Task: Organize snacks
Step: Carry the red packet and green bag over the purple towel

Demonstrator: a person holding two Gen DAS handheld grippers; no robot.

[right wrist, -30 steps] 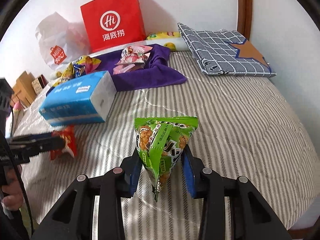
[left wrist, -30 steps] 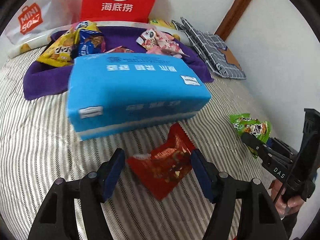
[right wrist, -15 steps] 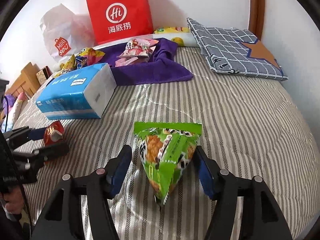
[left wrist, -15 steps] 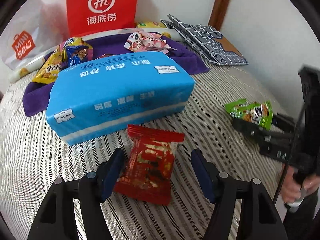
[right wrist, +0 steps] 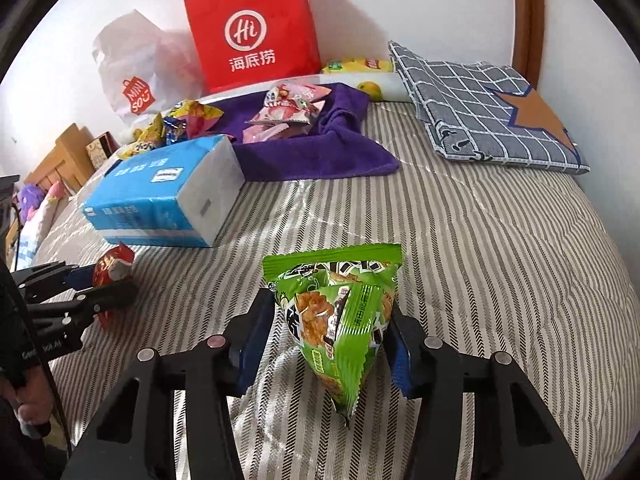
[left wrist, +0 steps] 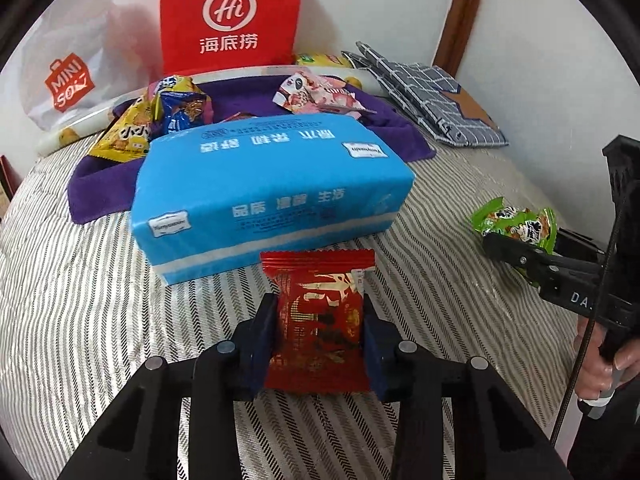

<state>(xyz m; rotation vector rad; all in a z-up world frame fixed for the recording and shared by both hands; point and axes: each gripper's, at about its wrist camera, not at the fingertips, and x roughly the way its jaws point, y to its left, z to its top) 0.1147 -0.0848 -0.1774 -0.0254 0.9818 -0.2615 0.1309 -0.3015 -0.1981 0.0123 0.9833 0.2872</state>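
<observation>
A red snack packet (left wrist: 320, 320) stands on the striped bed cover between the pads of my left gripper (left wrist: 318, 304). Its jaws are closing and both pads touch the packet's sides. A green triangular snack packet (right wrist: 340, 312) stands between the pads of my right gripper (right wrist: 331, 304). Those jaws are closing too, with small gaps left beside the packet's lower part. The right wrist view has the left gripper (right wrist: 108, 280) at the left with the red packet (right wrist: 114, 264). In the left wrist view, the right gripper (left wrist: 496, 240) and the green packet (left wrist: 516, 226) are at the right.
A blue tissue pack (left wrist: 272, 184) lies just beyond the red packet. Behind it a purple cloth (left wrist: 100, 188) carries several snack packets. A red paper bag (left wrist: 230, 16) and a white plastic bag (left wrist: 68, 80) lean on the wall. A chequered pillow (right wrist: 488, 112) lies at the back right.
The left jaws have narrowed onto the red packet, which lay askew and now sits straight between the pads. The right jaws let go of the green packet, widened, then narrowed partly.
</observation>
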